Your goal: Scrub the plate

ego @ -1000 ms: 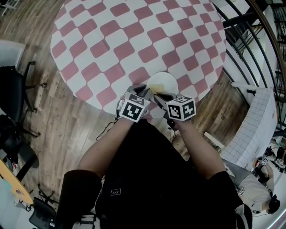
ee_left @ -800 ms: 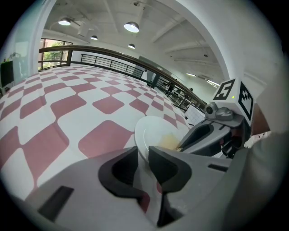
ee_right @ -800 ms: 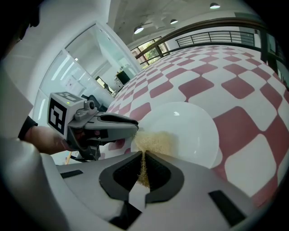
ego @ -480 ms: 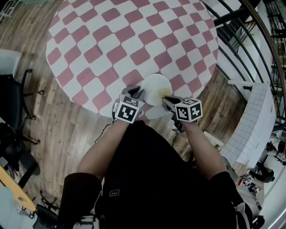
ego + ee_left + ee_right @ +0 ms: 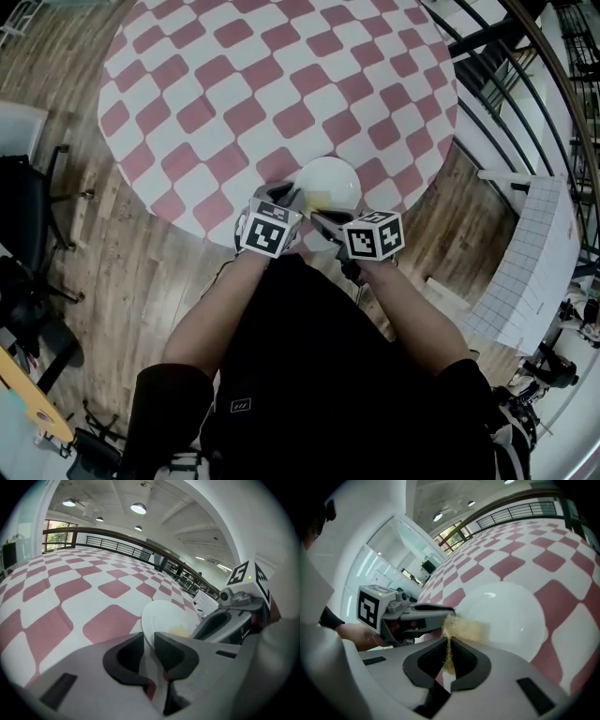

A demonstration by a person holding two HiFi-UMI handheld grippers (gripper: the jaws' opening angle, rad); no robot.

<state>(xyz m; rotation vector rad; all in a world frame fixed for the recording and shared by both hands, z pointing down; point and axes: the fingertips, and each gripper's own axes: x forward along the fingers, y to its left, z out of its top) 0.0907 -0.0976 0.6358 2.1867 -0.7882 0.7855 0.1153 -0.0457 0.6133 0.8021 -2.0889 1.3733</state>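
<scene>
A white plate (image 5: 330, 182) rests at the near edge of the round checked table (image 5: 225, 84). My left gripper (image 5: 287, 195) is shut on the plate's near-left rim (image 5: 152, 634); the rim runs between its two jaws. My right gripper (image 5: 321, 217) is shut on a yellow scrub pad (image 5: 461, 629). The pad lies on the plate (image 5: 506, 616) at its near-left part, close to the left gripper (image 5: 426, 613). In the left gripper view the pad (image 5: 180, 631) shows as a yellow patch on the plate, next to the right gripper (image 5: 220, 620).
The table's pink and white cloth (image 5: 70, 588) stretches away beyond the plate. Black railings (image 5: 511, 84) stand to the right of the table. Wood floor (image 5: 122, 272) lies on the left, with a dark chair (image 5: 28, 216) at the left edge.
My right gripper has moved left with the pad, closer to the left gripper and across the plate's near part. The left gripper keeps its hold on the rim.
</scene>
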